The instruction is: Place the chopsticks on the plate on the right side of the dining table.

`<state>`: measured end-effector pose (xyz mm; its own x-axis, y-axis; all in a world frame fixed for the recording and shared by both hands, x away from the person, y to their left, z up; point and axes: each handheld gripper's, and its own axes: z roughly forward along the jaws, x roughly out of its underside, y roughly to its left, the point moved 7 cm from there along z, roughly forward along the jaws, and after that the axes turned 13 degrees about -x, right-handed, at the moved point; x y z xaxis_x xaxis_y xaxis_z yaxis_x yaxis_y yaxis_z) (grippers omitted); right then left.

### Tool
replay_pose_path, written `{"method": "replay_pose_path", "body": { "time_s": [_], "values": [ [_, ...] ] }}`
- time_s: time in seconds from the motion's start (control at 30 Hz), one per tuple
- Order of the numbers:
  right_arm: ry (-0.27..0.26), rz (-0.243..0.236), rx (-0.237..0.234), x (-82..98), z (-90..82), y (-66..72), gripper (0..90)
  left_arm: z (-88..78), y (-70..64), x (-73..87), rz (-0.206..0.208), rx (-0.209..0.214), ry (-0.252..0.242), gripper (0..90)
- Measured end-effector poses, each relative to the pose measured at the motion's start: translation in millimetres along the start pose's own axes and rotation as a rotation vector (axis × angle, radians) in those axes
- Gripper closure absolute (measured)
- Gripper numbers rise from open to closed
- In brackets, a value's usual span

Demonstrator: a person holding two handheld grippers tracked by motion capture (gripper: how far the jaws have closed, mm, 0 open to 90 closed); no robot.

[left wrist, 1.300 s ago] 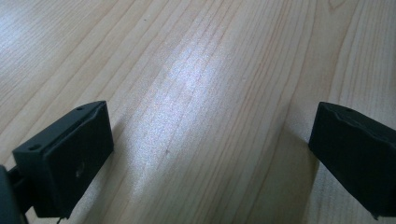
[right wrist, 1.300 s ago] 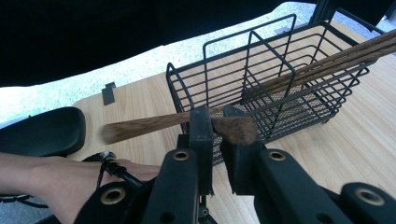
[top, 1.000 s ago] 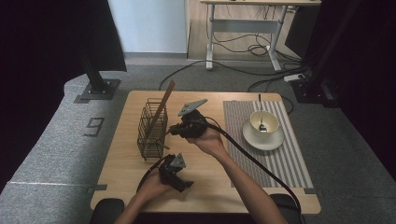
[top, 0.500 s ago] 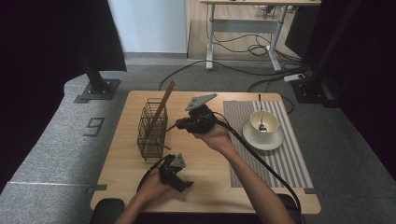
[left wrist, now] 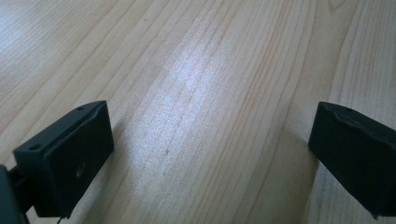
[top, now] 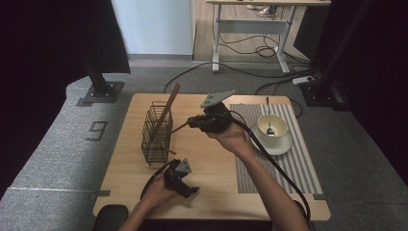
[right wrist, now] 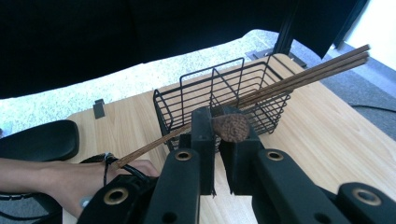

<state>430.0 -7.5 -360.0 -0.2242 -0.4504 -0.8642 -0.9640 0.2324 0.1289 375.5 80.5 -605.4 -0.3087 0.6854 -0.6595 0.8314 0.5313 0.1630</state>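
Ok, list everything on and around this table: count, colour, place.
table: one, light wood, centre
wire basket: one, black, left part of table
chopsticks in basket: a few, brown, leaning up out of it
chopstick: one, brown, in right gripper, beside basket
placemat: one, grey striped, right side of table
cup: one, cream, on saucer
saucer: one, cream, on placemat
spoon: one, metal, in cup
desk: one, behind
left gripper: black, open, on table
right gripper: black, shut on chopstick
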Motion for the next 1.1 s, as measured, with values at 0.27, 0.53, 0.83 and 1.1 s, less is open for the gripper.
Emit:
{"method": "replay_pose_path", "body": {
  "time_s": [0.27,0.53,0.83,1.1],
  "values": [
    [-0.029,-0.002,0.018,-6.7,-26.0,3.0,82.8,0.1,-0.1,-0.4,-0.007,-0.006,0.002,0.0],
    [-0.044,-0.001,0.058,-4.4,-55.3,4.9,82.8,0.5,-0.4,-0.9,-0.016,-0.015,0.003,0.0],
    [-0.047,0.011,0.101,11.1,-79.8,2.8,82.8,0.5,-0.6,-1.2,-0.023,-0.021,0.005,0.1],
    [-0.049,0.027,0.118,31.4,-91.6,2.7,82.8,-3.3,6.0,-1.1,-0.055,-0.025,0.018,0.0]
  ]
}}
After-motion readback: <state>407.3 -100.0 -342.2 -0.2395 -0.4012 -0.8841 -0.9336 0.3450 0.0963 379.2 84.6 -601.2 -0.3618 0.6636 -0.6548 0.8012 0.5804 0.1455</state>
